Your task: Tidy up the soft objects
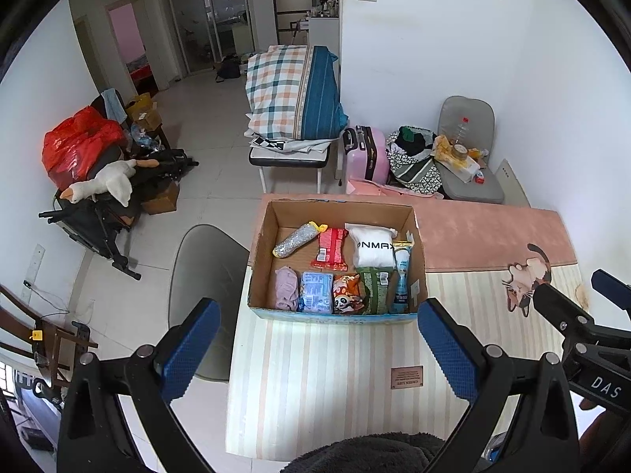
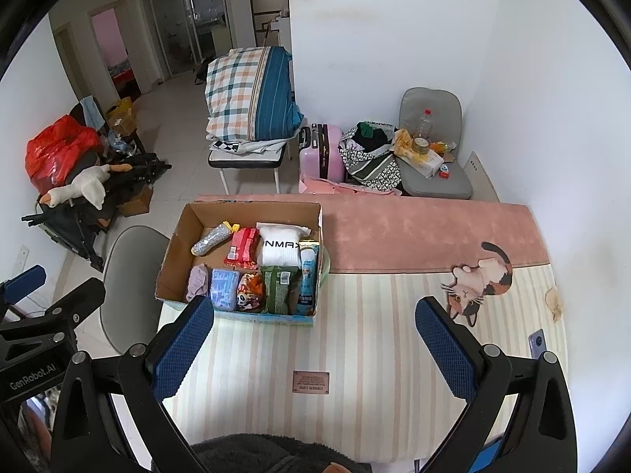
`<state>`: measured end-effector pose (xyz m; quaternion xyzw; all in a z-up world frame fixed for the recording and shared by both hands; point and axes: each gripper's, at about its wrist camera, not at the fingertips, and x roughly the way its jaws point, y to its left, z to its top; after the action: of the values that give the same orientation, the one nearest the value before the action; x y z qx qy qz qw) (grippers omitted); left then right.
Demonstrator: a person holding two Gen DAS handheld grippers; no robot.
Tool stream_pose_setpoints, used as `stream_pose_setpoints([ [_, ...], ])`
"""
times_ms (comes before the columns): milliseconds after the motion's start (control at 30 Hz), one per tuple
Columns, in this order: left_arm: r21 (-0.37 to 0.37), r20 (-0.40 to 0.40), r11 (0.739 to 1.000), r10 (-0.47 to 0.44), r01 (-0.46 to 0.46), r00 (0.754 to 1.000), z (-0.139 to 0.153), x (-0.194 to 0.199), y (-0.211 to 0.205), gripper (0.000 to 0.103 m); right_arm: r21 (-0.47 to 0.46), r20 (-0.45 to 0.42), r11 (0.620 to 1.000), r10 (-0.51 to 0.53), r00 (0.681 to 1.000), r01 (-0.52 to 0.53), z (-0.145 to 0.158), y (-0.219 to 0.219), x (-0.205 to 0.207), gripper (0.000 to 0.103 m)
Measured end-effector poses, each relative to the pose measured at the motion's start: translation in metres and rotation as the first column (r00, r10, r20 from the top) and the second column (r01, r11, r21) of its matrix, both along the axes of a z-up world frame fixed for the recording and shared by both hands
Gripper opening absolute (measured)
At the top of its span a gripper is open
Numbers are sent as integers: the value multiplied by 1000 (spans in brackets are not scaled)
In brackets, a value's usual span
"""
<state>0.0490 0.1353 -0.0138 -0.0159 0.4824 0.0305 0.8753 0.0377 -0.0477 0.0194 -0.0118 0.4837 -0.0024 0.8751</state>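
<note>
With both grippers, left (image 1: 318, 349) and right (image 2: 314, 345), holding jaws wide open and empty above the counter (image 2: 355, 354), you risk snagging the box (image 1: 338, 317) wall and dragging it, scattering the packets (image 1: 339, 264) packed inside.

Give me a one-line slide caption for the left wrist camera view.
Open left gripper hovers before a cardboard box of packed soft goods on a striped mat, nothing held.

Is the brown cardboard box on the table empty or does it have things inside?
Not empty. The brown cardboard box holds soft packets in two rows.
</note>
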Motion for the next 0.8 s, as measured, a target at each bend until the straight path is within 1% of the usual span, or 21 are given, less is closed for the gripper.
stream_pose_setpoints([
  [133, 2, 2, 1000, 6, -6, 1000, 0, 1, 1, 102, 1, 6, 1000, -3, 1000, 3, 4, -2, -2, 103],
  [800, 4, 0, 1000, 12, -12, 1000, 0, 1, -1, 102, 2, 8, 1000, -5, 1000, 5, 5, -1, -4, 103],
])
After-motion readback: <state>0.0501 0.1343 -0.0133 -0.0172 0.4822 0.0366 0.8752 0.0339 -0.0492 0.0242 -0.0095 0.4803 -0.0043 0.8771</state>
